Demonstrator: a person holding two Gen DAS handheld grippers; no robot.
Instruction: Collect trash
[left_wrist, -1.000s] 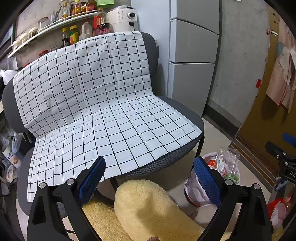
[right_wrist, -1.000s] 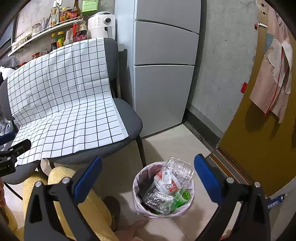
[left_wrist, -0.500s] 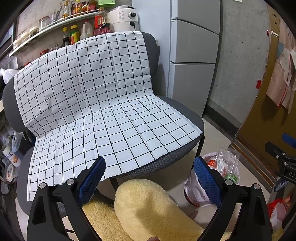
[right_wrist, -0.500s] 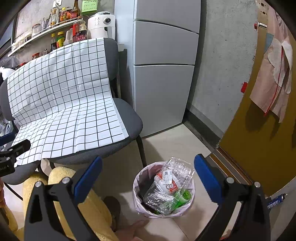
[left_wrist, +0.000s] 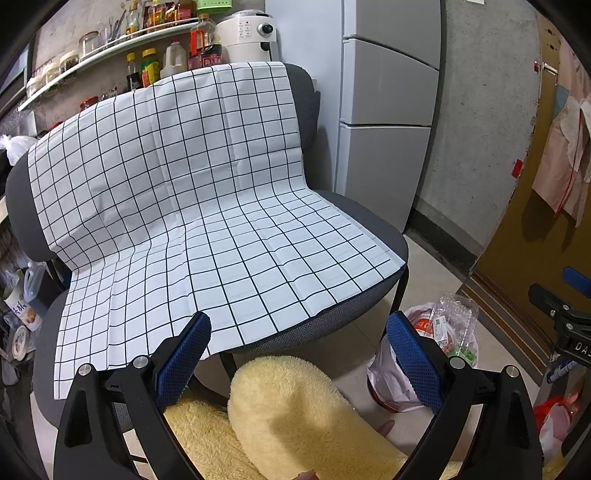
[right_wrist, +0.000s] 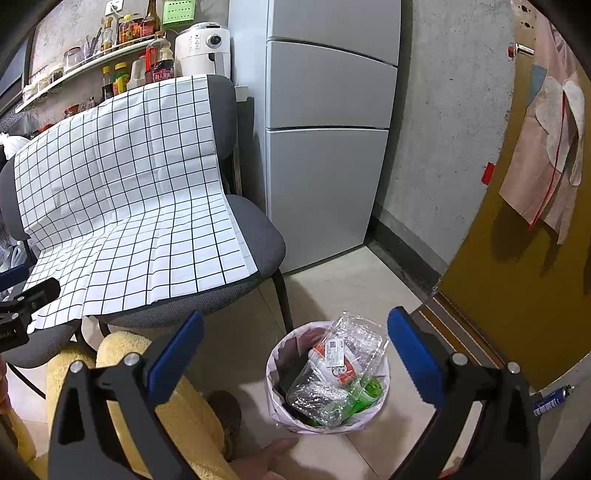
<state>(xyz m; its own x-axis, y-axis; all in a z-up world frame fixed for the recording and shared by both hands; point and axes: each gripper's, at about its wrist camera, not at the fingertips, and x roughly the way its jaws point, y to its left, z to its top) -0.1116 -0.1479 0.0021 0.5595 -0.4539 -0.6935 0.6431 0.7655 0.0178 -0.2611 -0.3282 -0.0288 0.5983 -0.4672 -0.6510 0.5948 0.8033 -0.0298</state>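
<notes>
Two grippers: left gripper (left_wrist: 299, 354) and right gripper (right_wrist: 295, 350), both spread wide, holding nothing.
Trash bin (right_wrist: 284, 406): on the floor beside the chair (right_wrist: 258, 236), under the right gripper.
Trash (right_wrist: 340, 369): clear plastic packaging piled in the bin.
Checkered sheet (left_wrist: 192, 206): draped over the chair.

No visible change, both views unmoved, nothing shifted since earlier frames

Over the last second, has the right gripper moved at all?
No. In the right wrist view the right gripper frames the trash bin and fridge at the same spots as before, jaws open.
</notes>
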